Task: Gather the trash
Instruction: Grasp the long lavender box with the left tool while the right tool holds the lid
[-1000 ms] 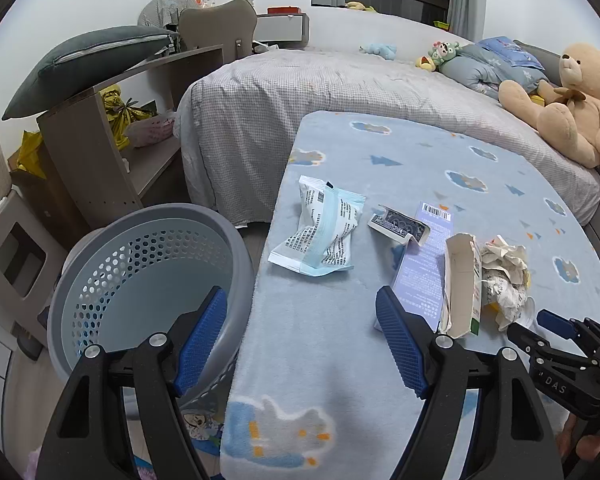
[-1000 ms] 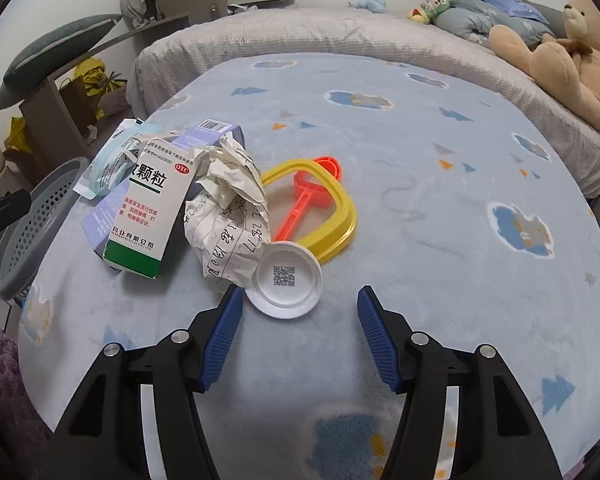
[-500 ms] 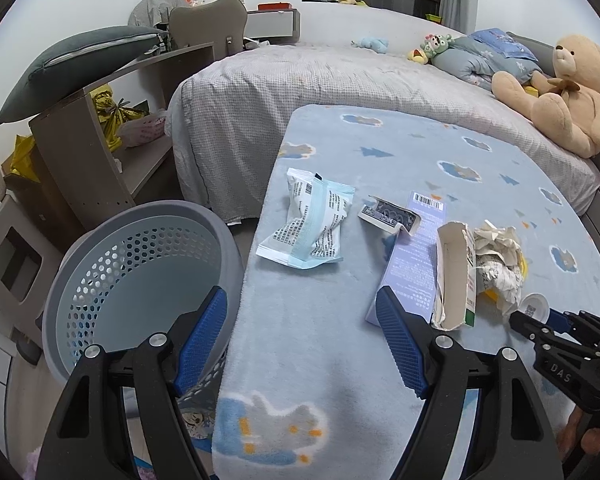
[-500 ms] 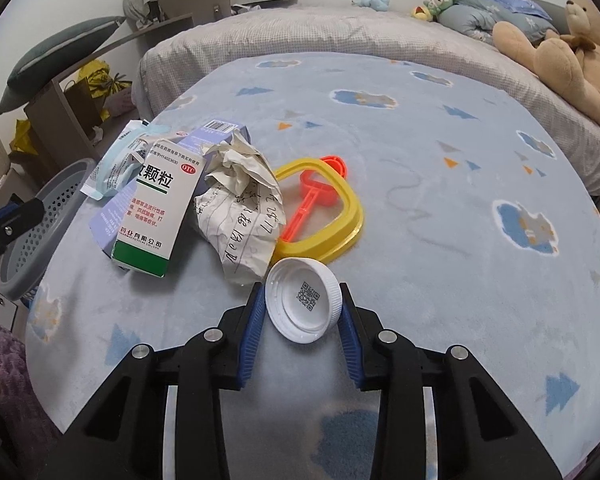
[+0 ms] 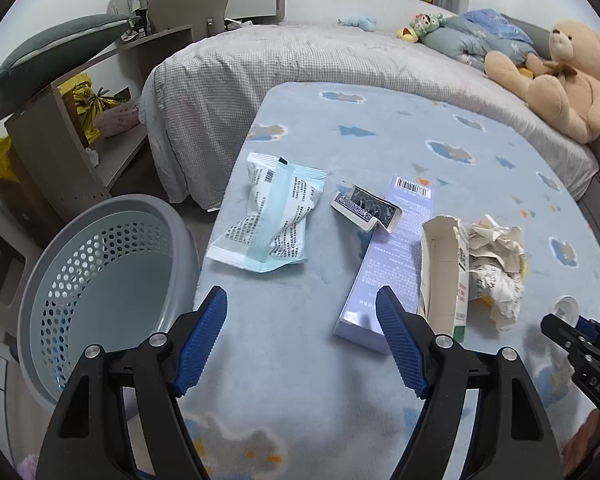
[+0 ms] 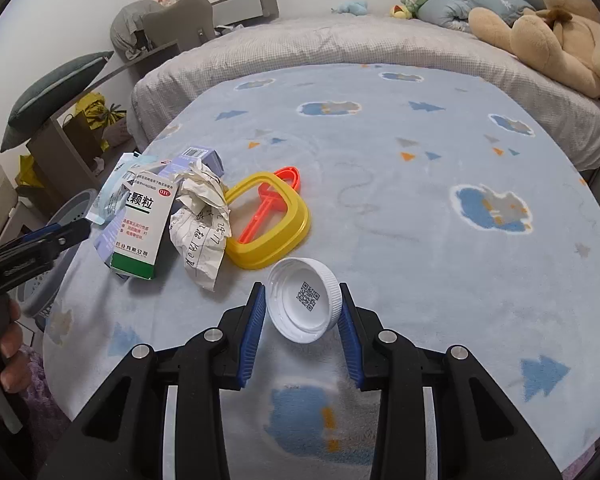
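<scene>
My right gripper (image 6: pixel 303 305) is shut on a white bottle cap (image 6: pixel 305 301) with a QR code inside and holds it tilted just above the blue blanket (image 6: pixel 400 208). Beyond it lie crumpled paper (image 6: pixel 202 224), a white and green medicine box (image 6: pixel 144 228), a yellow ring (image 6: pixel 270 220) and an orange toy (image 6: pixel 274 200). My left gripper (image 5: pixel 302 334) is open and empty over the blanket's near edge. Ahead of it lie a blue and white wrapper (image 5: pixel 270 222), a small dark box (image 5: pixel 366 208), a long lavender box (image 5: pixel 392 260) and the open medicine box (image 5: pixel 444 276).
A grey perforated basket (image 5: pixel 100 280) stands on the floor left of the blanket. A grey bed (image 5: pixel 300 64) with a teddy bear (image 5: pixel 556 80) lies behind. Shelves (image 5: pixel 80 120) with a dark pillow stand at the left.
My right gripper closed on the white cap and lifted it off the blanket. My left gripper drew back a little, so the trash looks farther away.
</scene>
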Action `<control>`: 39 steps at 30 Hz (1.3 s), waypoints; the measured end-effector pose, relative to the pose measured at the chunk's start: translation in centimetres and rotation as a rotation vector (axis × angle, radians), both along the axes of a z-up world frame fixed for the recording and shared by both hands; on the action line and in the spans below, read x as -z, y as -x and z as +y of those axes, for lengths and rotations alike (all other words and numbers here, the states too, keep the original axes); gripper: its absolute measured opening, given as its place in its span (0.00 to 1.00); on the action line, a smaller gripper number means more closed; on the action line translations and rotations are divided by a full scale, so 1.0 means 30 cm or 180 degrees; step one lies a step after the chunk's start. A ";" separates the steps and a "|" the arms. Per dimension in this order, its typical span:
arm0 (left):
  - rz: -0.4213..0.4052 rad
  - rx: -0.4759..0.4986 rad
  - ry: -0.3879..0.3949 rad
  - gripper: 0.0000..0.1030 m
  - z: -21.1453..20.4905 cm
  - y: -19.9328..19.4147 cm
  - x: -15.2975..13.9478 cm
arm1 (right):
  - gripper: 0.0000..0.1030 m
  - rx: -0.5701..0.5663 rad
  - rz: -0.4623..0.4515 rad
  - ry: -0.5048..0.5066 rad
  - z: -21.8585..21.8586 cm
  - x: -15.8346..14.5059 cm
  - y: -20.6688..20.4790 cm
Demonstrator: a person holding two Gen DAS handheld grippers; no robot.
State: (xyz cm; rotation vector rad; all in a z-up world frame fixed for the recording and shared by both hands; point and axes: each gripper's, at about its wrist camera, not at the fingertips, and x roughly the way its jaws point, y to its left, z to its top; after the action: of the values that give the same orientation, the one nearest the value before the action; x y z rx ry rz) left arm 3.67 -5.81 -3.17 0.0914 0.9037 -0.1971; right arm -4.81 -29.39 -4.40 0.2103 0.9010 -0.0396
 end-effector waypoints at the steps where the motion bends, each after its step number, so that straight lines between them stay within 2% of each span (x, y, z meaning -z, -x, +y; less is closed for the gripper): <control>1: 0.0017 0.0008 -0.0026 0.71 -0.013 -0.009 0.009 | 0.34 -0.0006 -0.0004 -0.0017 -0.002 0.002 0.001; 4: 0.0080 0.0054 -0.0070 0.71 -0.050 -0.032 0.033 | 0.34 -0.0019 -0.0016 -0.0076 -0.010 0.009 0.002; 14: 0.0052 0.0162 -0.0104 0.74 -0.139 -0.044 0.042 | 0.34 0.0002 -0.0070 -0.0246 -0.055 0.015 0.004; 23: 0.0206 0.0161 -0.0223 0.74 -0.182 -0.060 0.097 | 0.34 0.0002 -0.0095 -0.0333 -0.068 0.018 0.008; 30: 0.0255 0.0190 -0.0192 0.74 -0.225 -0.104 0.112 | 0.34 -0.0006 -0.0106 -0.0350 -0.067 0.021 0.009; 32: 0.0242 0.0185 -0.0187 0.69 -0.233 -0.106 0.111 | 0.34 0.0000 -0.0109 -0.0354 -0.068 0.022 0.012; 33: 0.0228 0.0201 -0.0189 0.63 -0.237 -0.104 0.108 | 0.34 0.0001 -0.0107 -0.0355 -0.068 0.022 0.012; 34: 0.0242 0.0252 -0.0182 0.52 -0.244 -0.101 0.109 | 0.34 0.0003 -0.0106 -0.0355 -0.067 0.022 0.012; 39: 0.0245 0.0370 -0.0103 0.41 -0.255 -0.068 0.100 | 0.34 0.0000 -0.0105 -0.0347 -0.066 0.016 0.014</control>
State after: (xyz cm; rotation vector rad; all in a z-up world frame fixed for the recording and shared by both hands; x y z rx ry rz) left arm 5.72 -13.47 -6.16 0.1674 0.9793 -0.2957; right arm -5.23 -31.36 -4.88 0.3116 0.8710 0.0130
